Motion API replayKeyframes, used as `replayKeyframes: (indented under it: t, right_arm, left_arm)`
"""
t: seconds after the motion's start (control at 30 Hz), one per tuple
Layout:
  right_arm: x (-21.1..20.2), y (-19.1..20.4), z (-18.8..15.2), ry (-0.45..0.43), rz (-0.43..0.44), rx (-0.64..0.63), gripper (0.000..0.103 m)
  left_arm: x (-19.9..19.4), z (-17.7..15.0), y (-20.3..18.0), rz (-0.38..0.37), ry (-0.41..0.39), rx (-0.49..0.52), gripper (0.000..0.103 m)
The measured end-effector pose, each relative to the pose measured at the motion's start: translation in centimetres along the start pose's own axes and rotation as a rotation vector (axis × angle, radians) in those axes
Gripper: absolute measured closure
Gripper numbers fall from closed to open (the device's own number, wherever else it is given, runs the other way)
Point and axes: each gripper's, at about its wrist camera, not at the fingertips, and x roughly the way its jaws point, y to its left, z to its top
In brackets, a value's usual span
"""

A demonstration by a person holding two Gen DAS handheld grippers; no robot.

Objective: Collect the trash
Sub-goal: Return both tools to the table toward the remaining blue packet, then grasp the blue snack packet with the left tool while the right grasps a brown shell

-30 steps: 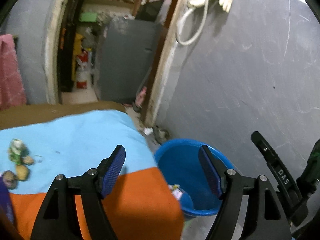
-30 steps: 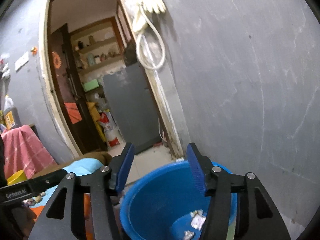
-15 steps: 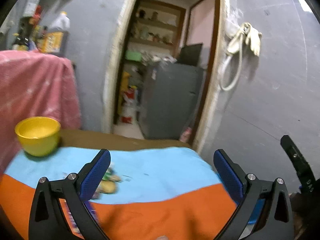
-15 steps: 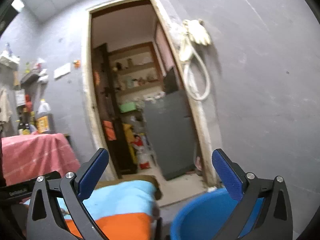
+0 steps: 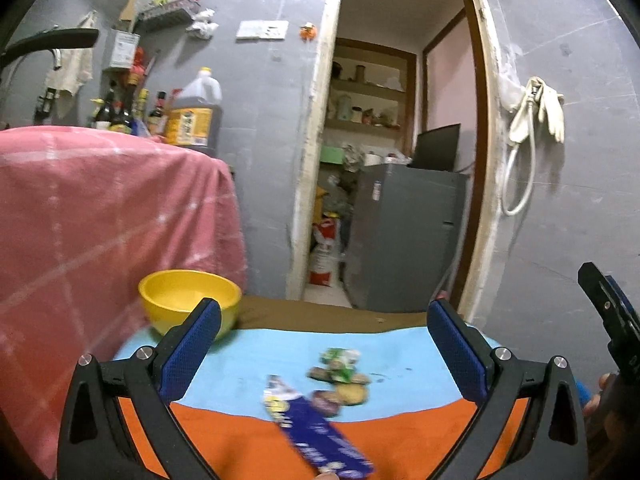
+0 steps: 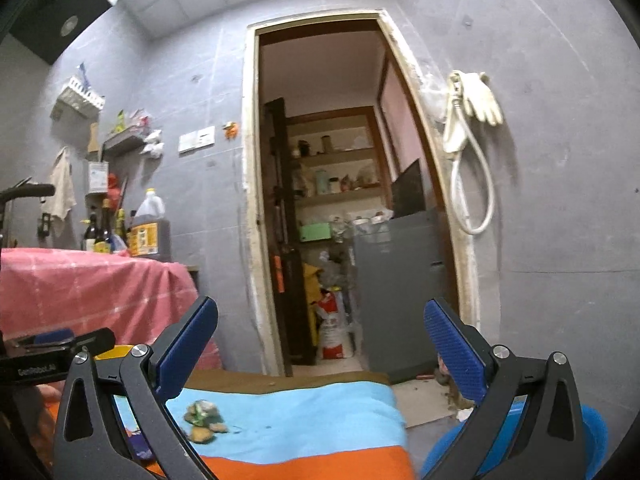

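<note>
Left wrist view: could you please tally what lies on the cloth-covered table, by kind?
Yellow bowl: 1
Wrappers: 2, one blue wrapper and one green wrapper
Clump of brown scraps: 1, pieces too blurred to count
Total: 4

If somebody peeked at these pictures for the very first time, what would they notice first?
Probably the bright table cloth, sky blue behind and orange in front, with a long blue wrapper and crumpled green wrapper lying on it. Next, the yellow bowl at its far left corner, and the open left gripper hanging above the trash.
</note>
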Motion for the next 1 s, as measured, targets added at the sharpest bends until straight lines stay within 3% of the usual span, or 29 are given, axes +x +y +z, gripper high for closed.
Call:
replayKeyframes:
  t: [0.2,0.4,0.67,1.0]
  right_arm:
    - [0.9,3.0,-0.8,0.016,0.062,-0.044,0.0]
    - [2.6,6.0,-2.2,0.104,0.134,-0.11,0.0]
    - [5.6,8.5,-5.0,0.332,0.167,-0.184,0.0]
    - [8.7,7.5,-7.6,0.554,0.17,-0.117,0.0]
  left_arm:
    - [-0.5,-0.7,3.4,0.056,-0.009,-0.001,0.002]
    - [-0.1,-2.2,6.2,0.074,0.051,-0.006,0.002]
    - [2.1,-4.0,7.9,0.046,0.217,-0.046,0.002]
    - [6.8,-6.0,8.0,-0.014,0.476,-0.094,0.004]
